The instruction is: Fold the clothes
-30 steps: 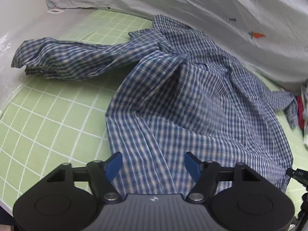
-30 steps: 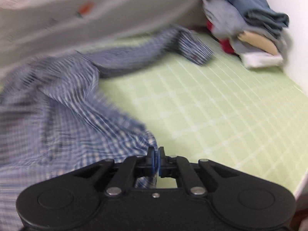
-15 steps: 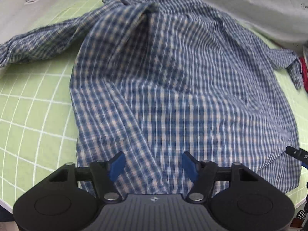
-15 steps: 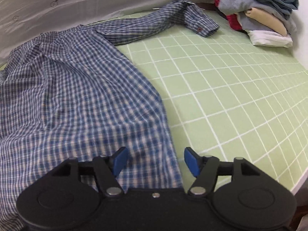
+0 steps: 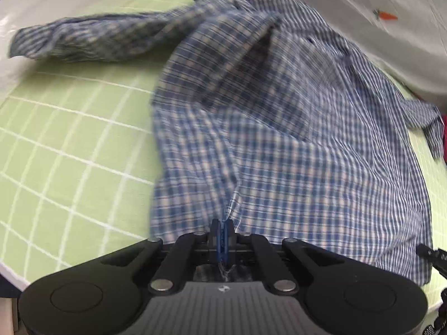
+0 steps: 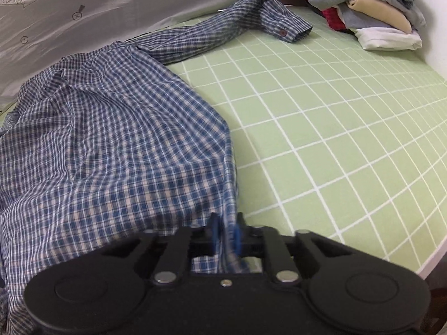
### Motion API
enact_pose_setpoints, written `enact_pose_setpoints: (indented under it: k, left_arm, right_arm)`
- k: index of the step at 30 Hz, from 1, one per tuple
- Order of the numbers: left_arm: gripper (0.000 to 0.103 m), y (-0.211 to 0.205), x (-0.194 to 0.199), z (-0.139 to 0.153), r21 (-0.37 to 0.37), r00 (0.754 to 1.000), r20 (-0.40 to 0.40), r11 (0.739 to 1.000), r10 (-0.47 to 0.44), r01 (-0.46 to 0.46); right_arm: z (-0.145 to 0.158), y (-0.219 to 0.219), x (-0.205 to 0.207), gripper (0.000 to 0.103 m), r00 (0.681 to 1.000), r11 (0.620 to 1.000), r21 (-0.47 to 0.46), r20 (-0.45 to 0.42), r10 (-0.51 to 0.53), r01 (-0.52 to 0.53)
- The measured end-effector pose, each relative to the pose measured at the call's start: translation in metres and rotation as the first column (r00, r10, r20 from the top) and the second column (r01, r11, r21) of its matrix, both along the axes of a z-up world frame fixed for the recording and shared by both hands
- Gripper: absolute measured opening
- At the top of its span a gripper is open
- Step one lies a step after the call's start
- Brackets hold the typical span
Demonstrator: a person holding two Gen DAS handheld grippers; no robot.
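we have the left gripper (image 5: 222, 236) clamped on the checked shirt (image 5: 279, 128) hem, and the right gripper (image 6: 225, 237) pinching its hem too. the shirt's length runs away from both grippers toward the collar, sleeves splayed sideways.

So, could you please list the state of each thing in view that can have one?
Plaid shirt: unfolded, spread rumpled on the mat, sleeves out to both sides.
Left gripper: jaws shut on the shirt's near hem.
Right gripper: jaws shut on the hem at the shirt's right edge.
Pile of clothes: folded, stacked in the far corner.
Green grid mat: flat, partly covered by the shirt.
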State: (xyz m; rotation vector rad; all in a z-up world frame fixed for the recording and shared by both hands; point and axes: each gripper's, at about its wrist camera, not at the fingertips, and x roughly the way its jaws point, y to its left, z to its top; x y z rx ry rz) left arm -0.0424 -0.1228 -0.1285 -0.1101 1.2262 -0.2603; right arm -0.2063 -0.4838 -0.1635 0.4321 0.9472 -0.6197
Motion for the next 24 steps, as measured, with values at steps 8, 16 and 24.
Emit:
enact_pose_setpoints:
  k: [8,16,24]
  left_arm:
    - [0.001,0.074,-0.002,0.053,0.077,0.960,0.191,0.972,0.203,-0.221]
    - [0.000,0.126,0.006,0.070,0.152,0.918,0.226,0.919,0.327,-0.365]
    - [0.032,0.114,0.004,0.062,0.109,0.922,0.165,0.923,0.349,-0.369]
  right_arm:
    - [0.030,-0.014,-0.026,0.001,0.991,0.994,-0.031,0.083,-0.102,0.105]
    - [0.056,-0.006,-0.025,0.001,0.991,0.990,-0.101,0.094,-0.090,0.099]
    - [0.042,0.011,-0.005,0.052,1.000,0.985,-0.172,-0.027,-0.009,0.004]
